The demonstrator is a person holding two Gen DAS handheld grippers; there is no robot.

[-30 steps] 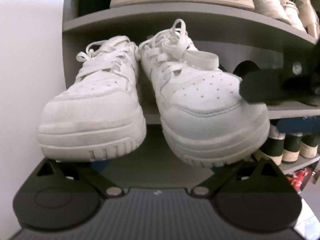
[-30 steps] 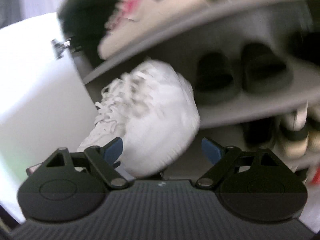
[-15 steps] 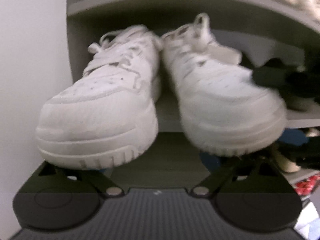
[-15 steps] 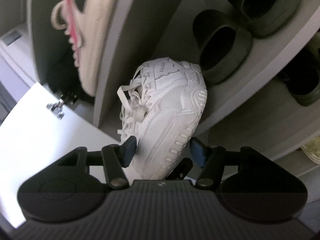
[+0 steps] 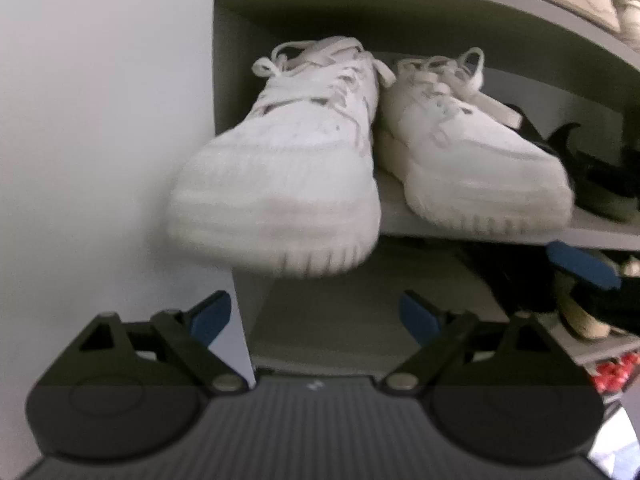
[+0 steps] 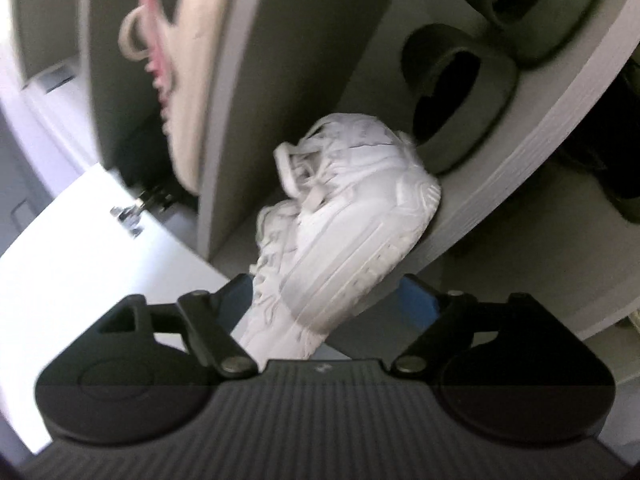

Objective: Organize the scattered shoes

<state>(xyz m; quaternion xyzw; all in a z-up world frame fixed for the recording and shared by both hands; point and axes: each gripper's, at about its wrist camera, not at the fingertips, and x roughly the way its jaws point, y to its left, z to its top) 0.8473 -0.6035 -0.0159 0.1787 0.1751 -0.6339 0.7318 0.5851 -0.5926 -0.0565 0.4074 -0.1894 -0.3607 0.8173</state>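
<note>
A pair of white lace-up sneakers stands toes-out on a grey shelf (image 5: 460,232), the left sneaker (image 5: 288,176) overhanging the edge and the right sneaker (image 5: 472,160) beside it. My left gripper (image 5: 316,316) hangs below and in front of them, open, with nothing between its blue pads. In the rolled right wrist view the right sneaker (image 6: 360,232) lies toe-first between the jaws of my right gripper (image 6: 326,300). Those jaws are opening, and a gap shows beside the right pad (image 6: 418,300). A blue pad (image 5: 580,266) of that gripper shows by the shelf edge.
Dark slippers (image 6: 452,92) sit on the same shelf to the right of the sneakers. A beige shoe with a pink sole (image 6: 168,60) rests on the shelf above. A white panel (image 5: 100,120) bounds the rack's left side. More shoes (image 5: 580,316) fill the lower shelf.
My left gripper has drawn back and shifted left, so the sneakers look smaller. The right gripper rolled, closed in on the right sneaker's toe, then widened again; that sneaker now rests on the shelf.
</note>
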